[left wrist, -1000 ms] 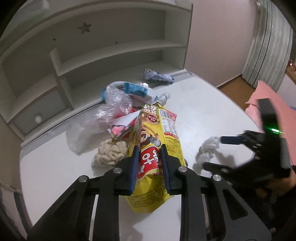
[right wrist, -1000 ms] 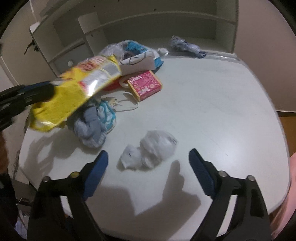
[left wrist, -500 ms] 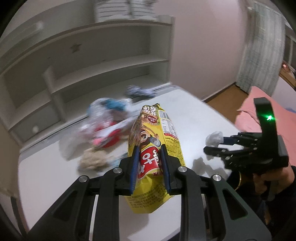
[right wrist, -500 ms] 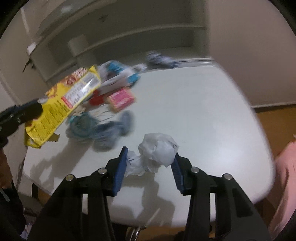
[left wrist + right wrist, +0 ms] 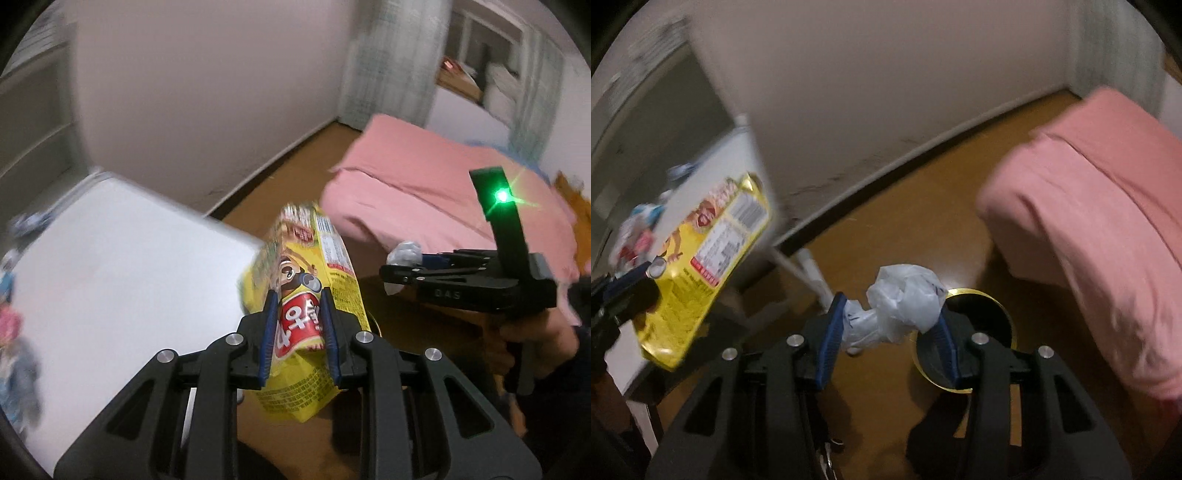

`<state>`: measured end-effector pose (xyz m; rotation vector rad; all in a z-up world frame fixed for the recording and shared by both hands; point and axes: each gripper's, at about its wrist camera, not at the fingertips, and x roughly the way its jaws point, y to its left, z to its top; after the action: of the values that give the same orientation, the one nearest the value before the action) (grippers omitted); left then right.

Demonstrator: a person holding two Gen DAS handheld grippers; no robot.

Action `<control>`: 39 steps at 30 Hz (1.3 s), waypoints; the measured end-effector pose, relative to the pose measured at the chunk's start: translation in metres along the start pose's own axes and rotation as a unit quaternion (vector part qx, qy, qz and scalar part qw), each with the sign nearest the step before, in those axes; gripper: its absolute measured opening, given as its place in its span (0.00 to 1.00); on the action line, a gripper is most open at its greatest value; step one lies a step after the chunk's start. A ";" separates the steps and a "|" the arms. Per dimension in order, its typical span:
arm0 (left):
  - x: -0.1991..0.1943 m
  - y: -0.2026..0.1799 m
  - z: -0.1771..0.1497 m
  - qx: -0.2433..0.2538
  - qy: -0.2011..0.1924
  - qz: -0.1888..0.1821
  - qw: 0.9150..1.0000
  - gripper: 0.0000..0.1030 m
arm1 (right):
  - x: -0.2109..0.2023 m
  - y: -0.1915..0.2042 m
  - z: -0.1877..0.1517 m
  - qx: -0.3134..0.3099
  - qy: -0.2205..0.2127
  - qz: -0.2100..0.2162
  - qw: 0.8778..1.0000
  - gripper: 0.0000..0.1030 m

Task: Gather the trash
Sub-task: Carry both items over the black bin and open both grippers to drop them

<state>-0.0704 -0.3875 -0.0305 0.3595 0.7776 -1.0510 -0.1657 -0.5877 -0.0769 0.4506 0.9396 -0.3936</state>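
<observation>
Right gripper (image 5: 890, 325) clamped on crumpled paper (image 5: 905, 299) | bin (image 5: 975, 314) just beyond, right, below | left gripper (image 5: 299, 328) clamped on snack bag (image 5: 306, 295), farther left

Two pieces of trash held off the table

A yellow snack bag (image 5: 314, 295) with red label stands upright, pinched at its middle; a crumpled white paper wad (image 5: 897, 306) hangs over the wooden floor, just beside a gold-rimmed black bin (image 5: 993, 314).

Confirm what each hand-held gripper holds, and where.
Left hand-held gripper: yellow snack bag, clamped across its lower half. Right hand-held gripper: crumpled white wad, squeezed at its sides.
</observation>
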 end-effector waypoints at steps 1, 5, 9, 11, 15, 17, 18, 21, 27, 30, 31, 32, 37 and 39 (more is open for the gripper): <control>0.018 -0.015 -0.001 0.015 0.005 -0.004 1.000 0.22 | 0.004 -0.016 -0.006 0.014 0.005 -0.007 1.000 0.44; 0.081 -0.048 -0.005 0.033 0.043 -0.044 0.998 0.21 | 0.016 -0.068 -0.028 0.055 0.027 -0.028 0.998 0.44; 0.147 -0.066 -0.008 0.043 0.072 -0.060 0.995 0.16 | 0.040 -0.109 -0.043 0.090 0.050 -0.039 0.994 0.44; 0.185 -0.070 -0.014 0.044 0.097 -0.068 0.992 0.00 | 0.049 -0.121 -0.050 0.104 0.062 -0.041 0.992 0.44; 0.264 -0.078 -0.030 0.050 0.144 -0.071 0.986 0.00 | 0.080 -0.138 -0.058 0.122 0.088 -0.045 0.988 0.44; 0.293 -0.083 -0.037 0.057 0.158 -0.062 0.984 0.00 | 0.093 -0.148 -0.063 0.131 0.096 -0.044 0.986 0.44; 0.309 -0.084 -0.038 0.053 0.170 -0.058 0.982 0.00 | 0.099 -0.152 -0.066 0.138 0.101 -0.042 0.984 0.44; 0.329 -0.087 -0.045 0.039 0.191 -0.069 0.978 0.00 | 0.110 -0.158 -0.073 0.145 0.113 -0.036 0.982 0.44; 0.322 -0.083 -0.056 0.047 0.198 -0.074 0.976 0.00 | 0.133 -0.163 -0.076 0.148 0.125 -0.031 0.981 0.44; 0.329 -0.080 -0.064 0.044 0.213 -0.066 0.974 0.38 | 0.141 -0.159 -0.073 0.145 0.128 -0.028 0.981 0.44; 0.329 -0.078 -0.065 0.043 0.216 -0.057 0.974 0.64 | 0.143 -0.159 -0.072 0.144 0.128 -0.027 0.981 0.44; 0.325 -0.075 -0.065 0.038 0.207 -0.052 0.976 0.87 | 0.145 -0.158 -0.071 0.144 0.128 -0.025 0.981 0.44; 0.314 -0.067 -0.064 0.025 0.190 -0.061 0.980 0.88 | 0.154 -0.154 -0.068 0.142 0.131 -0.019 0.981 0.45; 0.310 -0.065 -0.063 0.022 0.187 -0.065 0.980 0.88 | 0.157 -0.152 -0.067 0.140 0.132 -0.019 0.981 0.45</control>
<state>-0.0695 -0.5776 -0.2915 0.5599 1.1269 -1.1391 -0.2045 -0.6996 -0.2722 0.7573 1.1561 -0.5124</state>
